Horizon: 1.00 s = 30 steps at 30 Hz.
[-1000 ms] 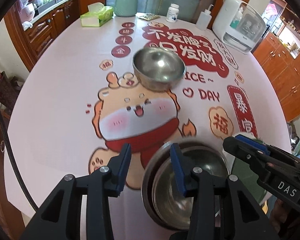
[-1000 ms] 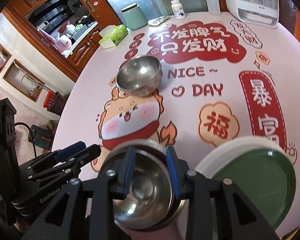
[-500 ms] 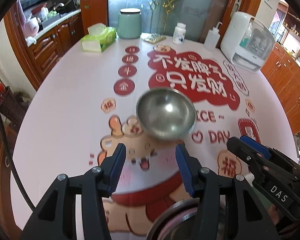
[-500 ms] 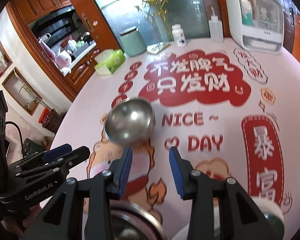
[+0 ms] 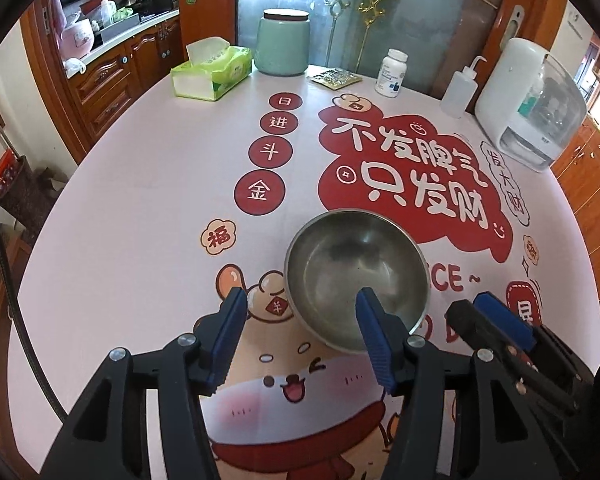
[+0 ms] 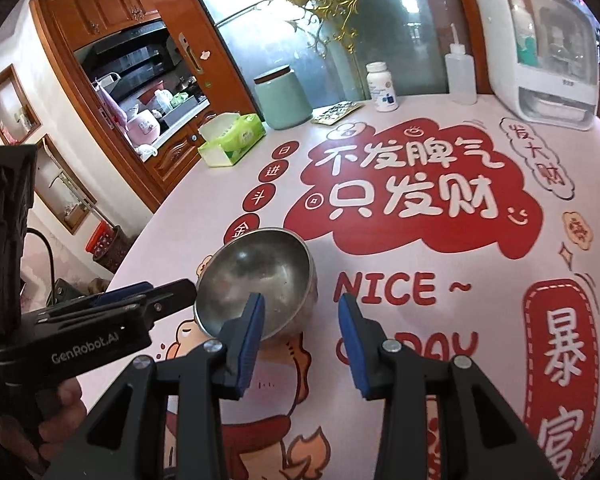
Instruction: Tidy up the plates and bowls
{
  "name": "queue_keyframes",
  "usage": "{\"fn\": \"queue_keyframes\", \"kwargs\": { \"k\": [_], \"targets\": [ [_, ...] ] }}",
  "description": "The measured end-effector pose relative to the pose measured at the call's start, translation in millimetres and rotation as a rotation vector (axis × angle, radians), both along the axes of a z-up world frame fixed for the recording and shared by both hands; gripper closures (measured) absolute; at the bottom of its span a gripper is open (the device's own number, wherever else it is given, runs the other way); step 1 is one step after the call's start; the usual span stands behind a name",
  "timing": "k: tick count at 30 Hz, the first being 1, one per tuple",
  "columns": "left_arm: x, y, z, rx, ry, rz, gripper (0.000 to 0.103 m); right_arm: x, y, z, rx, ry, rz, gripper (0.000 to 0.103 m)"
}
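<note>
A single steel bowl (image 5: 356, 276) stands upright on the pink printed tablecloth (image 5: 140, 200). My left gripper (image 5: 300, 296) hovers just in front of it, jaws opening. Its right finger (image 5: 374, 336) overlaps the bowl's inside and the left finger is outside the near rim, with no pad pressing. In the right wrist view the same bowl (image 6: 256, 276) sits just left of my right gripper (image 6: 302, 300), which is open with only tablecloth between its pads. Each gripper shows in the other's view: the right one (image 5: 488, 312) and the left one (image 6: 156, 296).
Along the far edge stand a tissue box (image 5: 210, 74), a green jar (image 5: 282, 42), a foil packet (image 5: 334, 78), a pill bottle (image 5: 392, 74), a squeeze bottle (image 5: 460, 92) and a white appliance (image 5: 532, 108). Wooden cabinets stand beyond the table on the left.
Both grippers moved forward over the table. The nested bowls and the plates near the front edge dropped out of view. The lone bowl came close, and the left jaws widened.
</note>
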<state>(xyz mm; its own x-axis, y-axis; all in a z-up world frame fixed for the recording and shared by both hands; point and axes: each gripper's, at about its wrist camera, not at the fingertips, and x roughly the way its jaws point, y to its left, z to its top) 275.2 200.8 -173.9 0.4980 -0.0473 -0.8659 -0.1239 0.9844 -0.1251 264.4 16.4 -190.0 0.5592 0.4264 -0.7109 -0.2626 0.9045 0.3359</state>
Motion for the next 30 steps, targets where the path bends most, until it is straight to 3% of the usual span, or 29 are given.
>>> {"fn": "queue_keyframes", "kwargs": {
  "k": [16,24,26,30],
  "targets": [
    [18,0,-34,-0.019,0.071,0.037,0.047,17,14,-26,-0.006,0.069,0.058,0.064],
    [19,-1,-43,-0.055,0.104,0.029,0.070,20,18,-29,-0.003,0.099,0.081,0.065],
    [19,-3,-44,-0.066,0.106,0.022,0.079,20,17,-30,-0.007,0.106,0.073,0.068],
    [19,-8,-45,-0.055,0.108,0.013,0.083,21,16,-31,-0.013,0.110,0.061,0.077]
  ]
}}
